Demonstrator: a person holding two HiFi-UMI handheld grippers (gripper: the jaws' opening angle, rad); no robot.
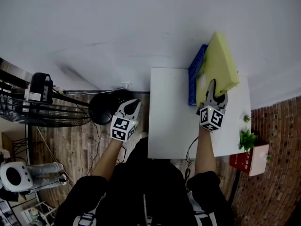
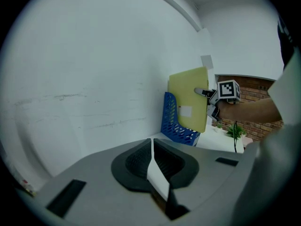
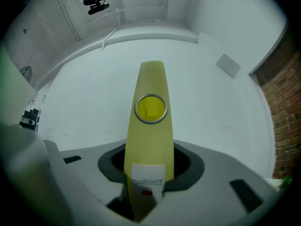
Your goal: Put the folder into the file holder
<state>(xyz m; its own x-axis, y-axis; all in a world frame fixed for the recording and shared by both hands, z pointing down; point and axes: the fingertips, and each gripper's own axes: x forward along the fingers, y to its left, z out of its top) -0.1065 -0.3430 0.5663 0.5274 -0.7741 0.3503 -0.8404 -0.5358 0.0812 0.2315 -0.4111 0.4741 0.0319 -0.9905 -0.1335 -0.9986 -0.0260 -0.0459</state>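
Observation:
A yellow folder (image 1: 219,65) stands upright, tilted, over the blue mesh file holder (image 1: 196,74) at the back of the white table (image 1: 171,121). My right gripper (image 1: 214,94) is shut on the folder's near edge. In the right gripper view the folder's spine (image 3: 149,140), with a ring hole and a white label, runs up between the jaws of the right gripper (image 3: 149,171). The left gripper view shows the folder (image 2: 189,98) with its lower edge low against the file holder (image 2: 175,122); whether it is inside I cannot tell. My left gripper (image 1: 128,111) hangs left of the table, shut and holding nothing (image 2: 153,147).
A white wall rises just behind the table. Small green plants (image 1: 246,139) and a red box (image 1: 249,160) sit at the table's right end beside a brick wall. A black round object (image 1: 105,106) and a wire rack (image 1: 42,111) stand on the wooden floor to the left.

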